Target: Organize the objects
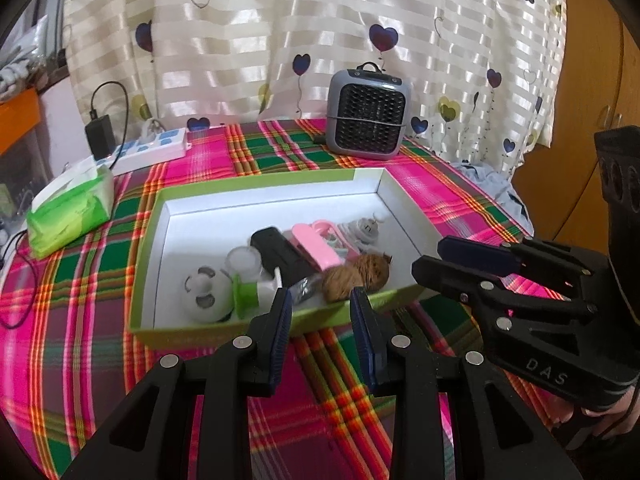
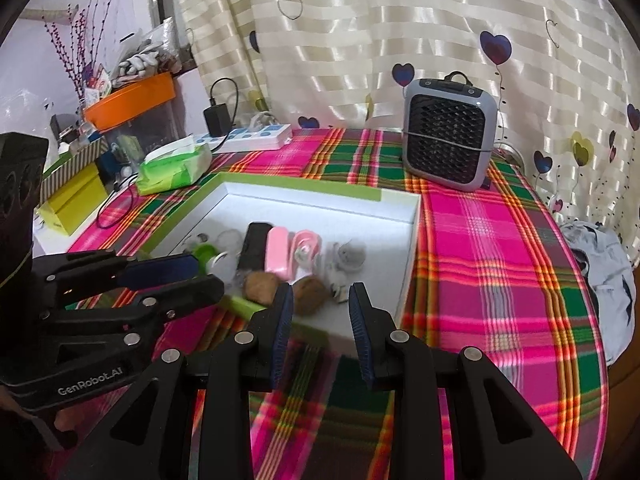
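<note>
A shallow box with a green rim (image 1: 160, 208) and a white inside lies on the plaid tablecloth. In it are a white round gadget (image 1: 206, 294), a black block (image 1: 280, 254), a pink case (image 1: 316, 246), a white plug with cord (image 1: 366, 230) and brown walnuts (image 1: 356, 276). My left gripper (image 1: 320, 304) hovers over the box's near rim, open, with nothing between its fingers. My right gripper (image 1: 430, 258) hangs beside the box's near right corner. In the right wrist view the right gripper (image 2: 320, 300) is open and empty above the walnuts (image 2: 310, 294), with the left gripper (image 2: 210, 276) to its left.
A grey mini heater (image 1: 368, 114) stands behind the box by the curtain. A green tissue pack (image 1: 70, 208), a white power strip (image 1: 152, 150) and a black adapter (image 1: 100, 136) lie at the left. A crumpled cloth (image 2: 600, 280) hangs off the table's right edge.
</note>
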Available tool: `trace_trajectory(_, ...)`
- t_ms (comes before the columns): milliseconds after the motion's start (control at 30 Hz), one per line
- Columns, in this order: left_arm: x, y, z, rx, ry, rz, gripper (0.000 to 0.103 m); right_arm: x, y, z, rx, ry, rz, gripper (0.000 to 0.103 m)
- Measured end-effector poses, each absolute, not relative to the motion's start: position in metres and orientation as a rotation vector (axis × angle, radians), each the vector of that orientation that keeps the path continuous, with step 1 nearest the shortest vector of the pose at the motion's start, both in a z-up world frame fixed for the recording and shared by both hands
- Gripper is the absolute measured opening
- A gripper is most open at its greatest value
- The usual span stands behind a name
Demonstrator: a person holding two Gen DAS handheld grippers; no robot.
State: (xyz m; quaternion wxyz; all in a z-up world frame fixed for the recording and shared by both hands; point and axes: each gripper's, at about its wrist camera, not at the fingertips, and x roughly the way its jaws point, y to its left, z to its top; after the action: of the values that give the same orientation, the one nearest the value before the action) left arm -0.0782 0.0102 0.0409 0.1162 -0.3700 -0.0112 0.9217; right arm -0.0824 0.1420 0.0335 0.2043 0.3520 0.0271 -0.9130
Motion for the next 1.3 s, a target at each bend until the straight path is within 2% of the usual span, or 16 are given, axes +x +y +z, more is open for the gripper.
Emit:
trace_trajectory(233, -0.061, 0.007, 0.039, -1.102, -0.041, 2.735, 0.028, -0.066, 0.134, 0.030, 0.997, 0.063, -2.525, 0.031)
trace_trajectory(400, -0.053, 0.005, 0.036, -1.120, -0.031, 2.750, 0.028, -0.059, 0.129, 0.027, 1.011, 0.072, -2.511, 0.039)
trace_trajectory(1300, -0.065, -0.001, 0.011, -1.242, -0.013, 2.782, 0.028, -0.069, 0.113, -0.001, 1.159, 0.132, -2.473, 0.039)
